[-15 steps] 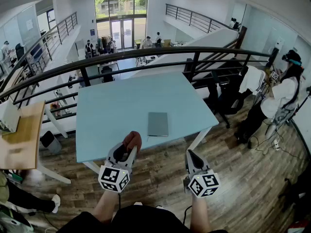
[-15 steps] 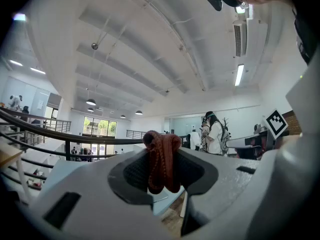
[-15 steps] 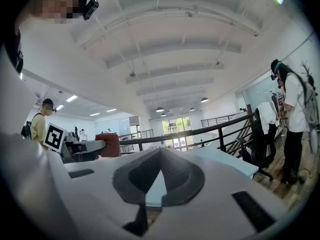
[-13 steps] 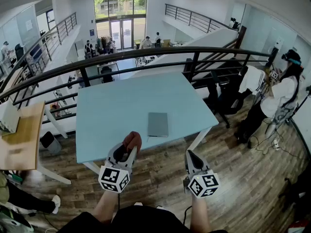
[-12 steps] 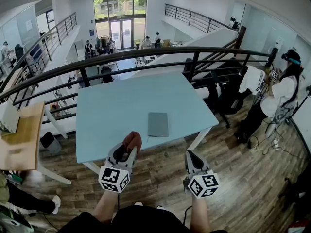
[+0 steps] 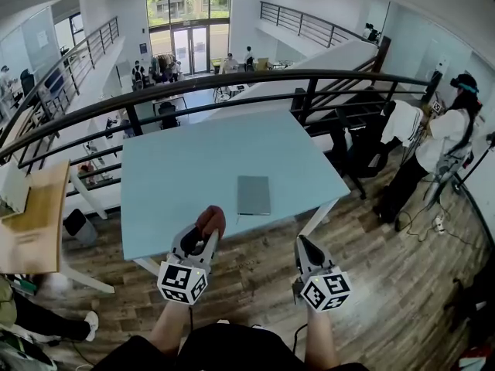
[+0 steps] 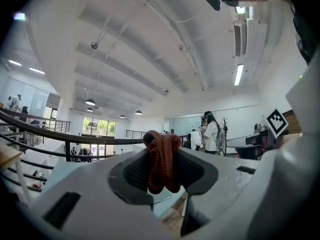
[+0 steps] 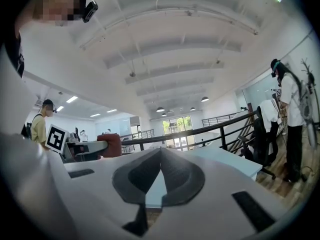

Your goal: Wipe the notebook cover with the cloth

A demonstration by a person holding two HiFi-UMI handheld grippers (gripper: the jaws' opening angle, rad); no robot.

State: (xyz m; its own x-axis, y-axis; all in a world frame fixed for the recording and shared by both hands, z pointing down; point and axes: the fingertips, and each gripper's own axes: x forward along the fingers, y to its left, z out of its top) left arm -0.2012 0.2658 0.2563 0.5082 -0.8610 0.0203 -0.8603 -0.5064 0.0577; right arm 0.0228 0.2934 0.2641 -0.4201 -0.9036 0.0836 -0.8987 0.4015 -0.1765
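Nearest the person, left side: left gripper [image 6: 203,238], jaws clamped on a bunched reddish-brown cloth [image 7: 162,159]. It is raised at the desk's near edge, and the cloth touches nothing else.

Near, right side: right gripper [image 8: 160,151], jaws together with nothing between them. It hangs over the wooden floor [image 6: 371,284], just short of the desk.

Middle: pale blue desk [image 6: 178,168], bare except for one item.

- Notebook [image 6: 253,195]: grey, closed and lying flat close to the desk's near edge, right of centre. It lies beyond the two grippers and apart from the cloth.

Far: dark railing [image 6: 232,79] behind the desk, and a person [image 6: 448,141] standing at far right.

Change from half a second earlier: almost none. Both grippers and the notebook keep their places, and only the head view has shifted slightly.

Judgement: wiping has not begun. The cloth must first travel forward, a little right, and down onto the cover.
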